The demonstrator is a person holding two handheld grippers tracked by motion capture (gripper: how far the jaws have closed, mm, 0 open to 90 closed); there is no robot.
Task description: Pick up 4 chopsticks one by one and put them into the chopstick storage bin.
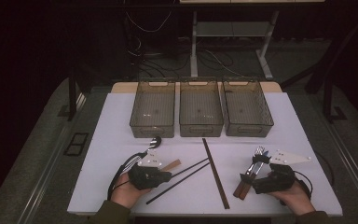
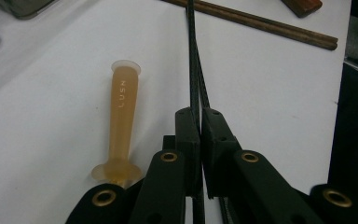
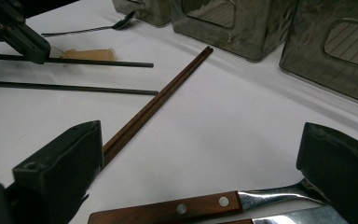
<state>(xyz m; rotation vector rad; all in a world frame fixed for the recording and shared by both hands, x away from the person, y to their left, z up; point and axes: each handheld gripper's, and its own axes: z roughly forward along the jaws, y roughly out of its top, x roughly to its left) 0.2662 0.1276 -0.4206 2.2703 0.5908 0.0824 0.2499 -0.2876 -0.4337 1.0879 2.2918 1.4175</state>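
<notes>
Black chopstick (image 2: 192, 56) inside left hand-held gripper (image 2: 200, 135)

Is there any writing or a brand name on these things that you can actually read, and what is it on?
"LUSN", as best it reads: small pale raised letters running along the amber plastic handle lying beside the left gripper, in the left gripper view.
No other writing can be read: the three bins, the wooden-handled cutlery and the chopsticks show no legible marks.

A thin black chopstick (image 2: 194, 60) lies slanted on the white table's (image 1: 279, 116) front-left part. Its near end is clamped. A second black chopstick (image 3: 72, 87) lies just beside it, nearer the front edge.
</notes>
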